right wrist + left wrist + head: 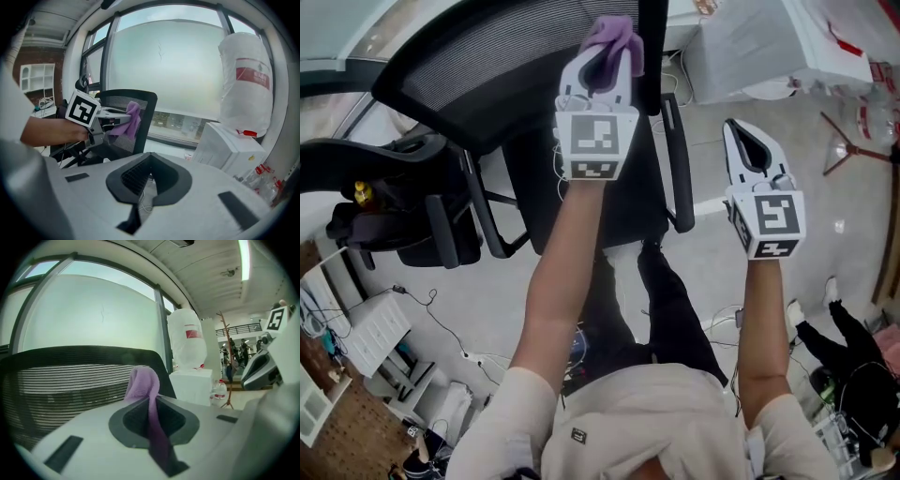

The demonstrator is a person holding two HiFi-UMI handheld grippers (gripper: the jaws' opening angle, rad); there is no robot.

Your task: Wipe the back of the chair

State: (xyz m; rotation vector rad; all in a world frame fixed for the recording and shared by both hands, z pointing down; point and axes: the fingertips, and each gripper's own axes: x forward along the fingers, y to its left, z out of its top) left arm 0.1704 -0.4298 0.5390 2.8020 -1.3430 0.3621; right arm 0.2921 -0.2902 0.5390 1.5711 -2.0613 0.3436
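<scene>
Chair back (478, 66): black mesh with a black frame, at the top of the head view, directly ahead of the person. It fills the left half of the left gripper view (65, 380).

Left hand-held gripper (602, 58) is clamped on a purple cloth (616, 36). The left gripper view shows the jaws pinched on the fabric (149, 394), one strip running down between them and a bunched end sticking out past the tips. The cloth sits at the chair back's upper right edge. In the right gripper view it overlaps the mesh just inside the frame (132, 117). Can't tell whether it's actually pressing on the mesh.

Right hand-held gripper (739, 136) is off to the right, well apart from the chair and level with the right armrest (680, 169). Its jaw tips are together and there is nothing between them; floor and a cable show through the recess behind the tips (149, 157). The same view shows the left hand-held gripper (121, 116) from the side, with the chair back (146, 105) behind it.

Surroundings:
- White box (229, 145) with a tall white wrapped bundle (243, 79) on top, right of the chair.
- Large frosted window (168, 61) behind.
- Second dark chair (403, 220) at left in the head view.
</scene>
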